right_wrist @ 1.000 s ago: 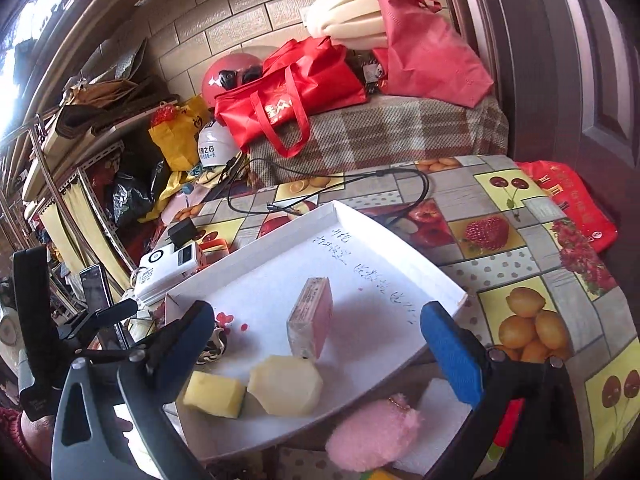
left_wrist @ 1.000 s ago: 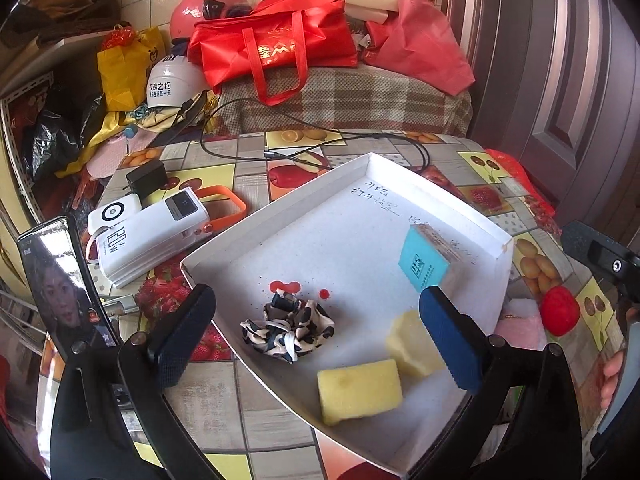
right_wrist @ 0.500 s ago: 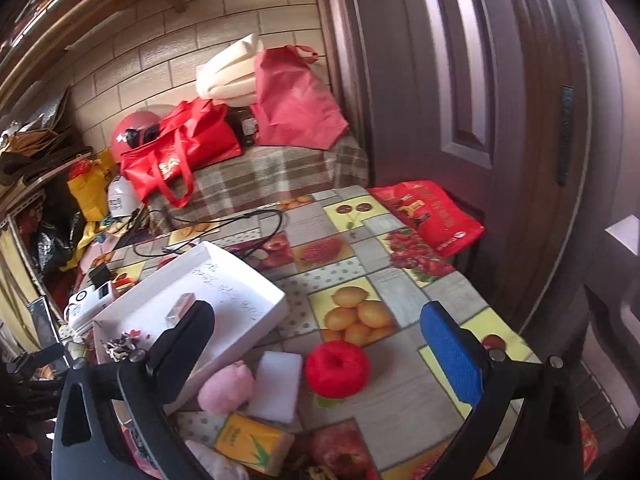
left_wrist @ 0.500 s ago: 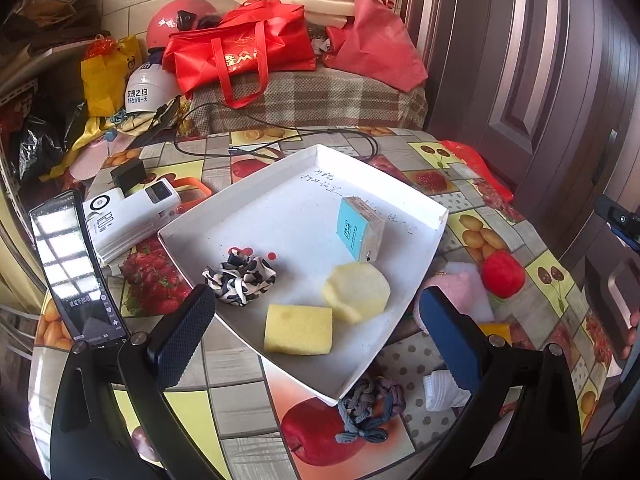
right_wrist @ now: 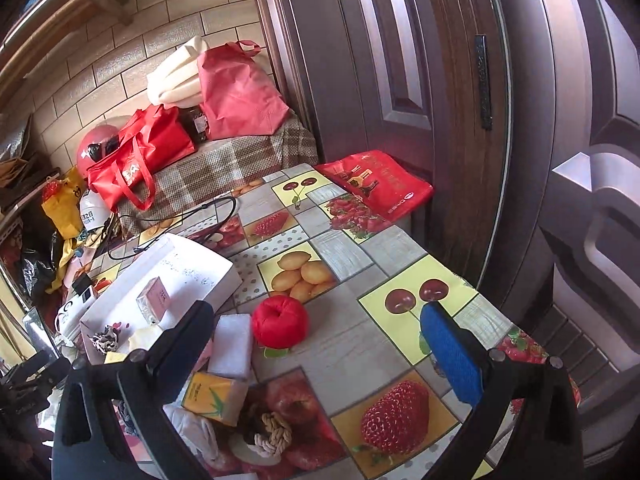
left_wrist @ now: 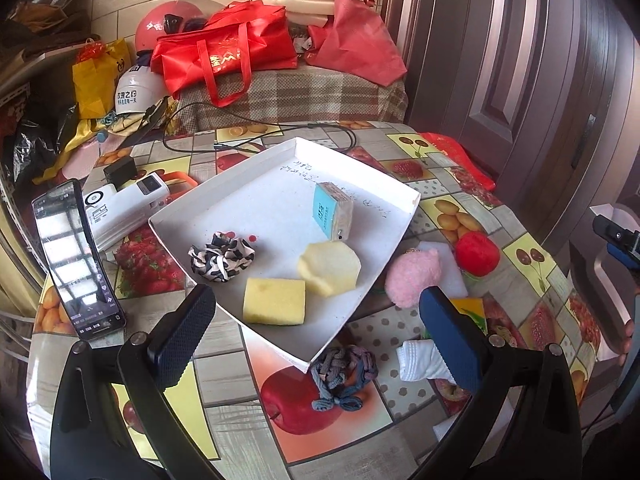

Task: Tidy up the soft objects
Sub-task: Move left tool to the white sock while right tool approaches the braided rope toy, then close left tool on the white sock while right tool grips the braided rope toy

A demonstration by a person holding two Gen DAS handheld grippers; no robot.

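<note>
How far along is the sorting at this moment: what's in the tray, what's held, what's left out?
Done: the scrunchie, two yellow sponges and a small box lie in the white tray. In hand: nothing; both grippers are open. Left: the pink pompom, red ball and grey knot on the table.

Between my left fingers point(left_wrist: 182, 340) sits the white tray point(left_wrist: 404, 224), its near corner crowded by a grey braided knot point(left_wrist: 342, 376) and a white cloth point(left_wrist: 418, 360). A phone point(left_wrist: 78, 260) blocks the way outside the left finger. Between my right fingers point(right_wrist: 450, 352) the surface point(right_wrist: 360, 344) lies bare, the red ball point(right_wrist: 280, 322) just beyond.
</note>
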